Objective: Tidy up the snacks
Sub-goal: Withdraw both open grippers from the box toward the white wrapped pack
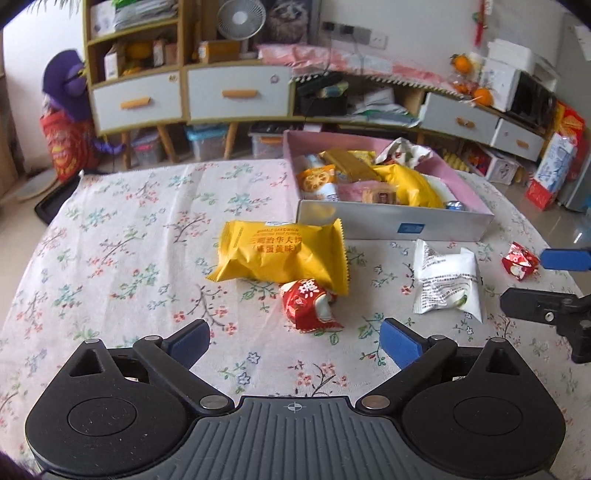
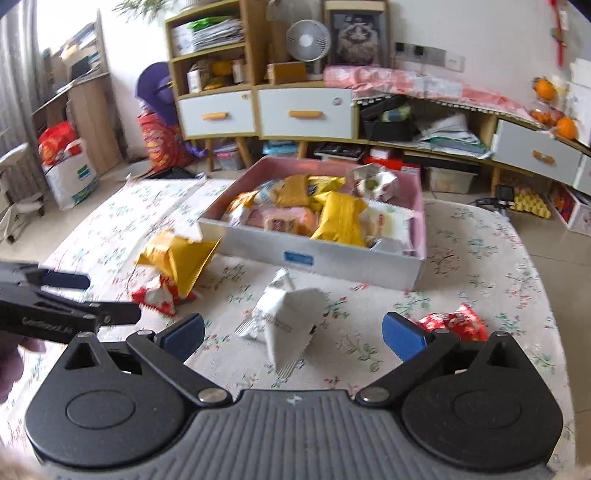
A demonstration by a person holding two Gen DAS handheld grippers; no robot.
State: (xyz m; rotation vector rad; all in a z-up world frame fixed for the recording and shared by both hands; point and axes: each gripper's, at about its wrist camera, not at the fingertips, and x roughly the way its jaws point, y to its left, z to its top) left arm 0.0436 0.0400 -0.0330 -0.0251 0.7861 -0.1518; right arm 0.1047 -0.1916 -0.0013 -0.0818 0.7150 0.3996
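- The left gripper (image 1: 293,338) hangs over a table covered by a floral tablecloth (image 1: 122,266), its blue-padded jaws spread wide with nothing held between them.
- Just ahead of it lies a small red snack packet (image 1: 310,304), resting on the cloth and touching neither pad.
- Behind that packet, and overlapping its far edge, sits a larger yellow snack bag (image 1: 280,254) printed with red characters.
- The right gripper (image 2: 293,334) is likewise opened wide and grips nothing.
- A crumpled white snack packet (image 2: 291,317) lies on the cloth in the gap ahead of its fingers, apart from both pads.
- To the right of the right gripper's blue pad, a second red packet (image 2: 456,325) lies on the cloth, partly hidden behind that finger.
- A shallow box (image 2: 332,258), white outside and pink inside, stands farther back on the table, already holding many snacks: yellow bags, a pink wrapped cake, pale packets and a crumpled white wrapper in the far corner.
- The yellow bag lies just beside the box's near left corner.
- In the left wrist view the right gripper enters at the right edge, near the second red packet.
- Behind the table stand wooden cabinets with white drawers (image 1: 236,96), a desk fan (image 1: 240,18) and oranges (image 1: 482,95).
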